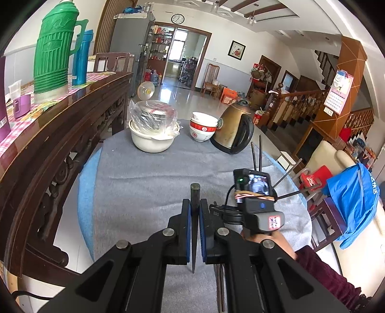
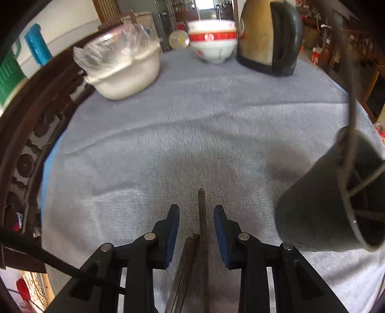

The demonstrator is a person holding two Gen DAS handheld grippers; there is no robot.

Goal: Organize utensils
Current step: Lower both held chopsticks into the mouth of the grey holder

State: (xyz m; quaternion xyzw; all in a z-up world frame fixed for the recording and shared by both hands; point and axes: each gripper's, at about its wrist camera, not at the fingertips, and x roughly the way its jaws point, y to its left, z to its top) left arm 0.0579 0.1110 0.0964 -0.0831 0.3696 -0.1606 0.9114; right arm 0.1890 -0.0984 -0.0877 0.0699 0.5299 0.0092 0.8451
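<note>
A: Progress? Several chopsticks stand in the grey cup; more lie on the bench.
B: Claws? Left claw pinches one chopstick; right claw, pads spread, straddles another chopstick, untouched.

A large open room with a glossy tiled floor. At twelve o'clock, a round wall clock hangs above a wood-framed doorway. At nine o'clock, a dark carved sideboard. At two o'clock, a wooden staircase railing; beside it a wall calendar. A wooden chair stands against the white far wall.
</note>
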